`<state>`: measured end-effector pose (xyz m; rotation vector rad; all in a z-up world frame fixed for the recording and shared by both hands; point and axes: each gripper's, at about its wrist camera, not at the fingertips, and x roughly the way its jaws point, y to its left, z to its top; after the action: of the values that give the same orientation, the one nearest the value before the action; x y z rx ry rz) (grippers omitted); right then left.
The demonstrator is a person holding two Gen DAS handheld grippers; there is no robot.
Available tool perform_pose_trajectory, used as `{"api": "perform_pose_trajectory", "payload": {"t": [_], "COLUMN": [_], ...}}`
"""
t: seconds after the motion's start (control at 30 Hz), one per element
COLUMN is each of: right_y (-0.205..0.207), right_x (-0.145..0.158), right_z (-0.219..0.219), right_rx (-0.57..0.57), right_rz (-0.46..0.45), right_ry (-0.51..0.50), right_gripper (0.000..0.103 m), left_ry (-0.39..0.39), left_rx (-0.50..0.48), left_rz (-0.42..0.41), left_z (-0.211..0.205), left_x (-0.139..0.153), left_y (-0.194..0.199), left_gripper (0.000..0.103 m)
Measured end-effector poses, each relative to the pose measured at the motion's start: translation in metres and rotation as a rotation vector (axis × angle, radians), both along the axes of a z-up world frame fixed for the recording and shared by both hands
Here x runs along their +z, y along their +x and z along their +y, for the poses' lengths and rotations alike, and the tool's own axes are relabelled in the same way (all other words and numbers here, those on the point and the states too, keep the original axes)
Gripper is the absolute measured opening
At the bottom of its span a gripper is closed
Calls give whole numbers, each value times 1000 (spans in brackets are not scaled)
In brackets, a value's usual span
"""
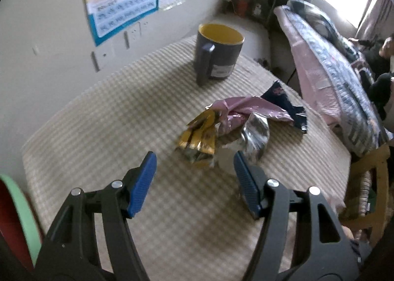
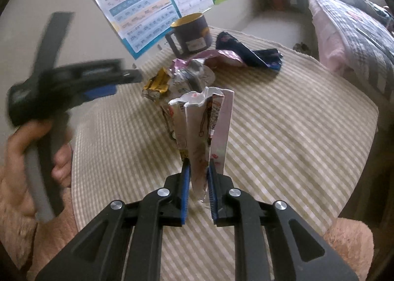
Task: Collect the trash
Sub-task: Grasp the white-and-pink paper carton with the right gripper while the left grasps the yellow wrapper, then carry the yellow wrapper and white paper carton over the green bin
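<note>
Wrappers, four piled by one mug, left fingers spread empty, right fingers pinching one white wrapper.

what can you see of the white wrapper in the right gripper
The white wrapper is a crumpled, flattened packet, seemingly thin plastic or foil film, white with pale pink areas, red and dark print and a barcode near its torn, open top. It stands roughly upright, pinched near its lower end between the blue pads of the right gripper, its bottom edge poking out below them. It appears lifted above the striped tablecloth, apart from the other wrappers by the mug.
</note>
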<state>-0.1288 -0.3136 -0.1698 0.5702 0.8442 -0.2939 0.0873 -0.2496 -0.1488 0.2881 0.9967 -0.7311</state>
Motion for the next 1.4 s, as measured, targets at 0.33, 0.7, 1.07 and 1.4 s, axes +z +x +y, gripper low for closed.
{"api": "perform_pose_trajectory", "payload": {"t": [0.33,0.7,1.07,1.4], "right_y": [4,10,16,30], "right_x": [-7,-10,-6,12], "right_z": [4,5,18,44], "right_rx": [45,57,81,118], "right_rz": [-31,-28,-9,20], "right_ry": [2,3,-64,-172], "right_gripper": [15,16,16,16], "left_ry": [139,81,113,7], "left_rx": [72,72,106,221], "left_rz": [94,-18,-99,-155], "left_z": [-32,39,139,207], "left_x": [-50,-13,21,55], "left_y": [36,-2,-51,-47], "left_gripper": [35,17,17,17]}}
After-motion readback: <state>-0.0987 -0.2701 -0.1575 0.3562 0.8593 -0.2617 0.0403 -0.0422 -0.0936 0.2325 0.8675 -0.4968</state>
